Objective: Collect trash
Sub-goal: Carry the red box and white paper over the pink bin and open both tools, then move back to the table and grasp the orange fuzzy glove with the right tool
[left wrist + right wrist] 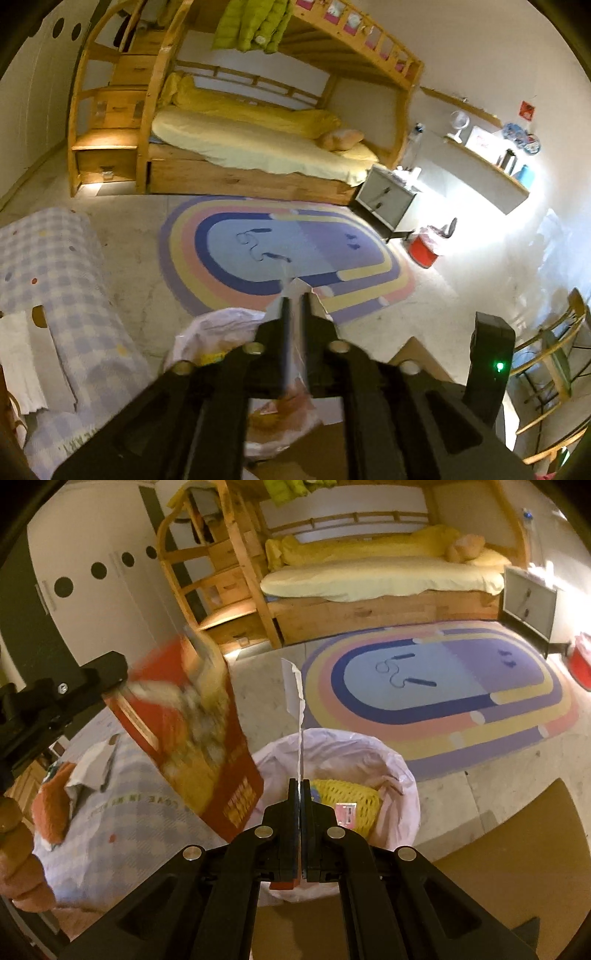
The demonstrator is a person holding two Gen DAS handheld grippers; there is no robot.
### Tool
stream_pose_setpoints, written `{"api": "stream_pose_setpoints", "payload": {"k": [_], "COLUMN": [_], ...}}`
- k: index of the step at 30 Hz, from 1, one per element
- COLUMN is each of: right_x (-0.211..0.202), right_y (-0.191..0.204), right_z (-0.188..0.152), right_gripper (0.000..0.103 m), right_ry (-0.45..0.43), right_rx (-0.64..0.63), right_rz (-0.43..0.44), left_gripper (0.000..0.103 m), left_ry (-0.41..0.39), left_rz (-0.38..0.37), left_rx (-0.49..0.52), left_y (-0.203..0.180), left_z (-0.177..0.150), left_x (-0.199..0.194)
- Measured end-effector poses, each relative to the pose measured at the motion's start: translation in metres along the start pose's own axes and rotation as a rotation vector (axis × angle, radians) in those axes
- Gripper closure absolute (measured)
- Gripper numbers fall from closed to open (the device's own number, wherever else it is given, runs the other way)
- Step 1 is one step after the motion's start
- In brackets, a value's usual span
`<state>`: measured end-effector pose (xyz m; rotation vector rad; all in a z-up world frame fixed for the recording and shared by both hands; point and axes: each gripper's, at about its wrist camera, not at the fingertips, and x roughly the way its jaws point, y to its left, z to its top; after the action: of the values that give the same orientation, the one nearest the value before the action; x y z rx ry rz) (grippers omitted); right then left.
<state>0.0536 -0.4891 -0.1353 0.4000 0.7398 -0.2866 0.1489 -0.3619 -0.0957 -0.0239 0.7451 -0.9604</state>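
Above the bin (207, 332), in the left wrist view, the left gripper (293, 306) is clenched on a thin white scrap (295, 288) whose tip pokes out past the fingertips, pointing forward toward the rug (258, 251); blurred orange wrapping shows between the fingers lower down, and whether it is the same piece cannot be told; the bin's pale liner sits just below and left of the gripper, beside the checked cloth (62, 266); a red tub (424, 247) stands well apart by the wall.

Over the same bin (402, 775), in the right wrist view, the right gripper (300, 786) is closed tight on a torn white strip (295, 694); the strip stands upright, long axis running straight out along the fingers, ragged end up and away; yellow netting (347, 797) already lies in the liner; to the left, the other gripper (110, 675) grips a red box (192, 731) by its upper corner, long axis tilted, lower end angled down toward the bin; the box is motion-blurred.

The step in hand looks like dropping trash into the bin; next, each gripper likely needs to sit squarely over the opening, then let go, the box first since it is bulkier.
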Motion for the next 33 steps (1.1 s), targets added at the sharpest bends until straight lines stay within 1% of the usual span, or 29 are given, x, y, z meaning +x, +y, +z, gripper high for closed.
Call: {"api": "stream_pose_setpoints", "payload": {"k": [1,2,3,4,5,7,12,17,21,24,26,28,30,33], "right_x": [0.004,0.010,0.011,0.012,0.010,0.002,-0.024,-0.065,-0.089,-0.102,-0.107,-0.110,-0.111,-0.108], "right_y": [0.000,-0.002,-0.001,-0.001,-0.002,0.000,0.010,0.035,0.061,0.083,0.099,0.115,0.134,0.160], "right_z": [0.000,0.000,0.000,0.000,-0.001,-0.003,-0.002,0.003,0.002,0.000,-0.004,-0.007,-0.011,-0.018], "right_gripper": [0.096,0.094,0.089,0.085,0.084,0.084,0.084,0.084,0.084,0.081,0.076,0.067,0.064,0.063], "right_ry": [0.004,0.018,0.022,0.024,0.023,0.017,-0.014,-0.078,-0.104,-0.104,-0.102,-0.096,-0.086,-0.072], "right_rx": [0.005,0.015,0.021,0.027,0.037,0.037,0.014,-0.036,-0.088,-0.133,-0.168,-0.206,-0.241,-0.297], "right_rz": [0.002,0.003,-0.003,-0.008,-0.003,0.001,0.015,0.040,0.065,0.102,0.123,0.149,0.182,0.225], "left_gripper": [0.069,0.054,0.052,0.052,0.052,0.052,0.052,0.052,0.051,0.049,0.048,0.047,0.044,0.041], "left_ry": [0.003,-0.002,-0.003,0.002,0.006,0.000,-0.010,-0.029,-0.047,-0.053,-0.057,-0.061,-0.065,-0.063], "left_rz": [0.015,0.036,0.050,0.063,0.074,0.113,0.154,0.180,0.214,0.258,0.292,0.322,0.362,0.427], "left_rx": [-0.009,-0.017,-0.020,-0.021,-0.019,-0.010,-0.004,0.012,0.016,0.022,0.022,0.012,-0.002,-0.047], "left_y": [0.004,0.007,0.009,0.012,0.015,0.019,0.021,0.016,0.016,0.020,0.025,0.034,0.043,0.063], "left_z": [0.000,-0.001,0.000,0.000,0.000,0.000,-0.004,-0.012,-0.024,-0.034,-0.040,-0.049,-0.058,-0.072], "left_x": [0.001,-0.001,-0.004,-0.007,-0.010,-0.021,-0.052,-0.082,-0.113,-0.134,-0.149,-0.166,-0.181,-0.203]}}
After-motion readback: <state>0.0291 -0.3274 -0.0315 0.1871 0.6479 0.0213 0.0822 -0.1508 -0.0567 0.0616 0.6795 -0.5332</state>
